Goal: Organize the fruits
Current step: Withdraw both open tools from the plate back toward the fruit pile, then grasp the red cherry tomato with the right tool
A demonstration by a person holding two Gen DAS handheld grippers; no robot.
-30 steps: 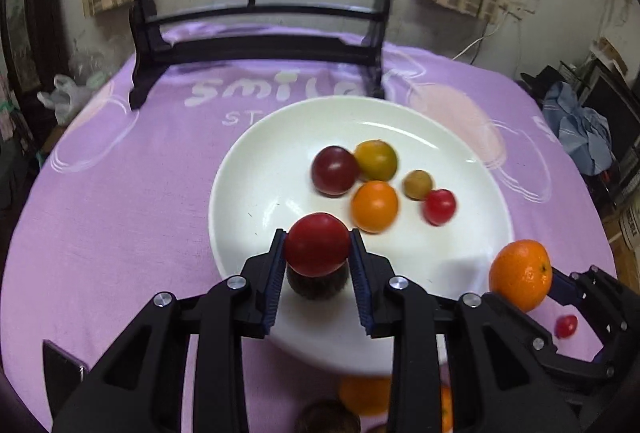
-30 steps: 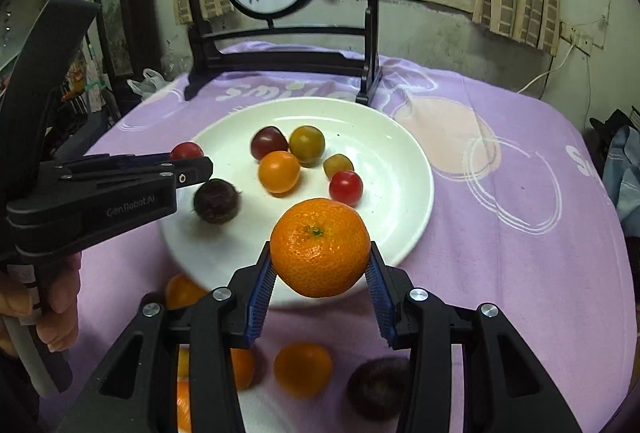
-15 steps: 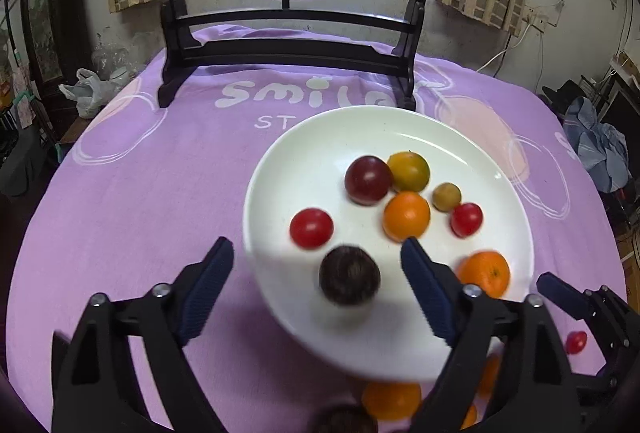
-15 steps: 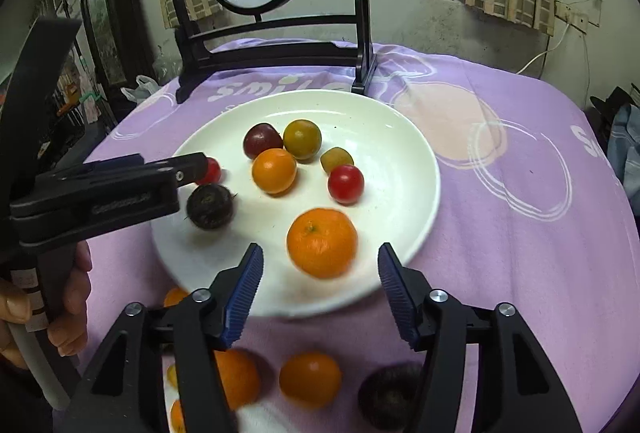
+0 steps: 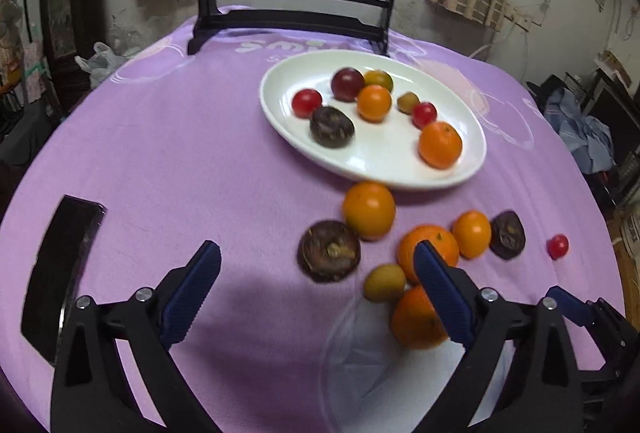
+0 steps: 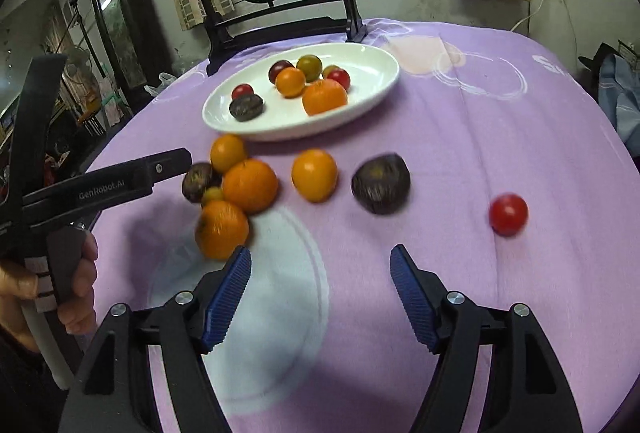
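- fruits are lying in two groups: eight of them are sitting on the white plate, the rest are lying loose on the purple-covered counter just in front of it.
- on the plate, a mandarin is resting near the front right rim, and a dark wrinkled fruit is sitting just beside a small red tomato on the left side; behind them are clustering a dark red tomato, an orange one, a greenish one, a small olive one and another red one.
- on the cloth, an orange tomato is lying just off the plate's front rim, touching a second dark wrinkled fruit; two more mandarins, a small yellow-green fruit, another orange tomato and a third dark fruit are crowding to their right.
- a lone red cherry tomato is sitting well apart on the right.
- the left tongs are standing wide apart over bare cloth, having just been opening, gripping nothing; their right finger is overlapping the mandarins in the left wrist view, and i cannot tell whether it is touching them.
- the right tongs are likewise gaping and holding nothing, having just been opening, with a pale circle printed on the cloth lying beneath them.
- a hand is gripping the left tool's handle.
- a dark flat object is lying near the counter's left edge.
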